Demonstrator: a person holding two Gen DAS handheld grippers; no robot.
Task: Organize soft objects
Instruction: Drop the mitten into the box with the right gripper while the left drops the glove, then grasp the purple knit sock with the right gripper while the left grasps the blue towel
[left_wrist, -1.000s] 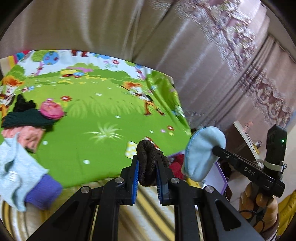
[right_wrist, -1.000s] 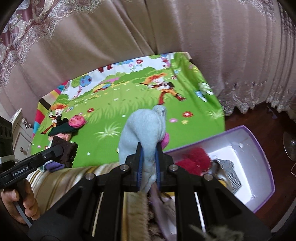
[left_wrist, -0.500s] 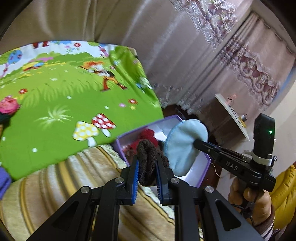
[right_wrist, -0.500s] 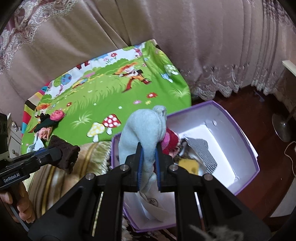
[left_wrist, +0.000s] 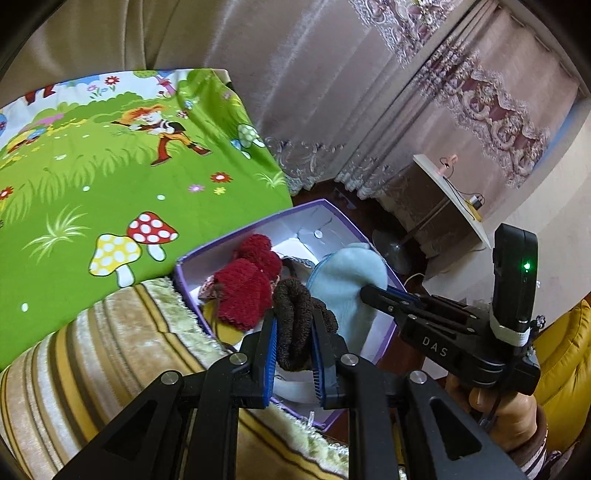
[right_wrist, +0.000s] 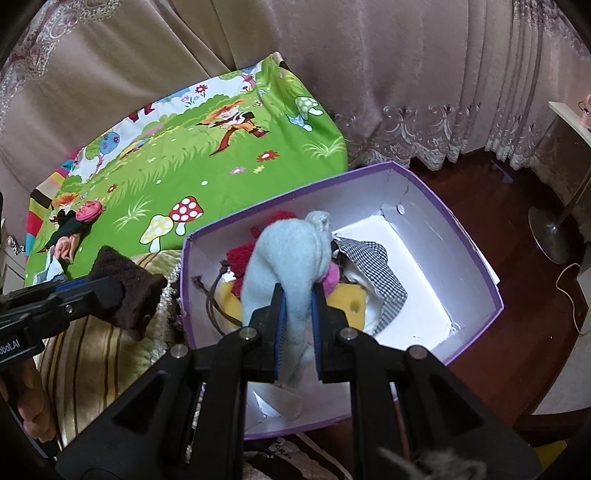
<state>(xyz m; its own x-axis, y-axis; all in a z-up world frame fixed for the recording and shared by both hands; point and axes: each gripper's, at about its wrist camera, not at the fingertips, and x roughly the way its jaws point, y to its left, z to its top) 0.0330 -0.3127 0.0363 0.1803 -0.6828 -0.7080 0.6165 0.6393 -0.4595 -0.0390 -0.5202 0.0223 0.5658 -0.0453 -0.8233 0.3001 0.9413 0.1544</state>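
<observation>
- Already, in the left wrist view, the left gripper (left_wrist: 293, 345) has its fingers clamped on a dark brown knit piece (left_wrist: 295, 325), held at the near rim of the purple box (left_wrist: 192, 291), which sits at 5 o'clock from the green cartoon mat (left_wrist: 110, 166).
- At 3 o'clock the right gripper (left_wrist: 369, 291) pinches a pale blue soft piece (left_wrist: 347, 284) over the box interior; red fuzzy items (left_wrist: 243, 291) lie inside.
- In the right wrist view, the blue piece (right_wrist: 291, 258) hangs between the closed fingers directly above the box (right_wrist: 480, 266), which holds red items (right_wrist: 240, 258), a checked cloth (right_wrist: 376, 273), a yellow sponge-like block (right_wrist: 347, 302) and something pink (right_wrist: 330, 277).
- The brown piece (right_wrist: 125, 288) in the left gripper (right_wrist: 92, 291) sits at 9 o'clock, just outside the box wall.
- My judgement: well along; both held pieces need dropping in, and a small heap (right_wrist: 70, 236) at 10 o'clock on the mat (right_wrist: 184, 155) remains.
- The mat covers a striped plush surface (left_wrist: 92, 350); draped curtains (right_wrist: 369, 74), dark wooden floor (right_wrist: 517, 221) and a lamp base (right_wrist: 554, 236) surround it.
</observation>
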